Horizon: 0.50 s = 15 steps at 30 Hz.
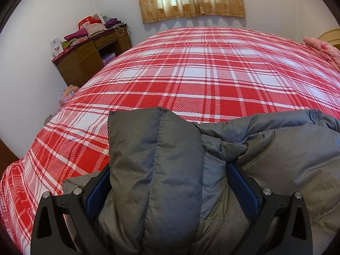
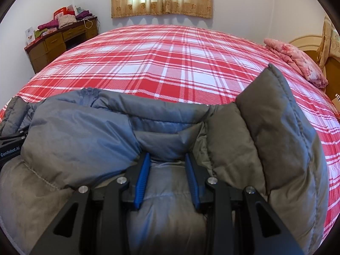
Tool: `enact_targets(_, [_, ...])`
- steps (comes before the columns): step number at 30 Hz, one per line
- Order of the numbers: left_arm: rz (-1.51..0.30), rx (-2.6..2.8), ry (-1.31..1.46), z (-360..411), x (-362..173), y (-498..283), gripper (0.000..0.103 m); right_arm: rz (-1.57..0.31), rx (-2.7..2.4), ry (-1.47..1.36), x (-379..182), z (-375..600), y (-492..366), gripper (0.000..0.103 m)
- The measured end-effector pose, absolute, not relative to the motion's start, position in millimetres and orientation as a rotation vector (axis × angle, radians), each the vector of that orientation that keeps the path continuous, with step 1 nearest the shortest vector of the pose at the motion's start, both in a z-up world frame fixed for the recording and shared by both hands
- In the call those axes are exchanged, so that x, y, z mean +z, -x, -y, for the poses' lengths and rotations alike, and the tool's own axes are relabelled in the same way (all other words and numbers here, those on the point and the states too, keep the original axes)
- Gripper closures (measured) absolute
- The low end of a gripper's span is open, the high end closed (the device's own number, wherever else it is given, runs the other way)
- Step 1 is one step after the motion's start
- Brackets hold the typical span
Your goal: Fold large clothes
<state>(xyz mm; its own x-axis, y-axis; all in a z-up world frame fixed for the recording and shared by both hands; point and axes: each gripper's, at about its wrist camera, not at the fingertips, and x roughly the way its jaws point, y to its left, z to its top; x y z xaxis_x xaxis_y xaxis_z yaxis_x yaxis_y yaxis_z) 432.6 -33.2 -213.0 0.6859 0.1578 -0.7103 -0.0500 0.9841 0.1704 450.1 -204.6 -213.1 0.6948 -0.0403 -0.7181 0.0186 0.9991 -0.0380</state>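
Two tongs grip one grey padded jacket (image 2: pixel 85 131) lying on the near edge of the plaid bed (image 1: pixel 191 68). Left tongs (image 1: pixel 167 182) are clamped wide on a thick quilted fold at the jacket's left end. Right tongs (image 2: pixel 167 178) are clamped on a narrower fold nearer its right end. Beyond the jacket, a pink quilt (image 2: pixel 297 61) lies at the bed's right edge.

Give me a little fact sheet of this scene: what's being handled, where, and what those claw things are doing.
item: grey quilted puffer jacket
surface: bed with red and white plaid cover
left gripper: shut on a thick padded part of the jacket
right gripper: shut on a fold of the jacket
background: brown wooden desk piled with clothes, folded pink floral quilt
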Motion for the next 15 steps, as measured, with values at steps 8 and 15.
enact_targets(8, [-0.794,0.15,-0.185,35,-186,-418,0.001,-0.845,-0.058,0.072,-195,196,-445,0.062])
enact_targets(15, [-0.68,0.082,-0.117,46,-153,-372,0.001,-0.748,-0.006,0.045,-165,149,-422,0.056])
